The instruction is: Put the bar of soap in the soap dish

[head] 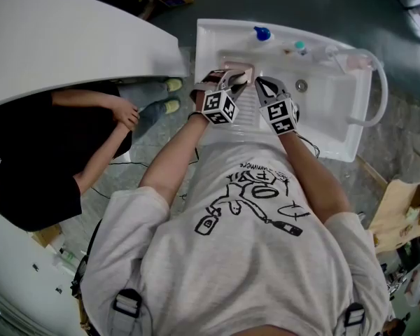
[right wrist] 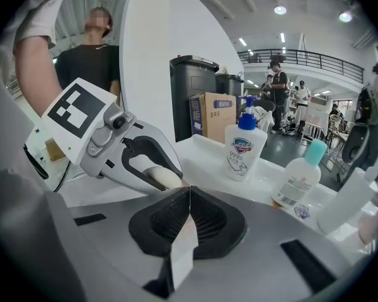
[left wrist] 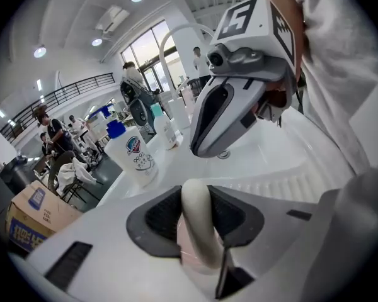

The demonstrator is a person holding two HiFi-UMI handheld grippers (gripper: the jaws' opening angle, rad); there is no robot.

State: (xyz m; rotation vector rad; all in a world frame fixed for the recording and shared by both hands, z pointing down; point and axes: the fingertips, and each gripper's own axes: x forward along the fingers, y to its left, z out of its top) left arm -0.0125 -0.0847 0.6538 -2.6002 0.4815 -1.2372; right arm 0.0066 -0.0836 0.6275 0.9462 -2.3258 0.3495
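Observation:
A cream bar of soap point(left wrist: 198, 222) stands on edge between the pads of my left gripper point(left wrist: 198, 214), which is shut on it. In the head view that gripper point(head: 231, 78) hangs over the near left part of the white sink point(head: 336, 117), right at a pinkish soap dish point(head: 239, 71). My right gripper point(right wrist: 189, 222) is shut on a thin pale pinkish edge, apparently the dish's rim. It sits just right of the dish point(head: 259, 82). From the right gripper view, the left gripper point(right wrist: 167, 178) and its soap point(right wrist: 162, 178) are close ahead.
A blue-capped pump bottle point(right wrist: 244, 146) and a teal-capped bottle point(right wrist: 299, 181) stand on the sink's far ledge. The drain point(head: 302, 85) lies right of the grippers, and a curved white faucet point(head: 379, 82) is at the right end. A person in black point(head: 56, 152) stands to the left.

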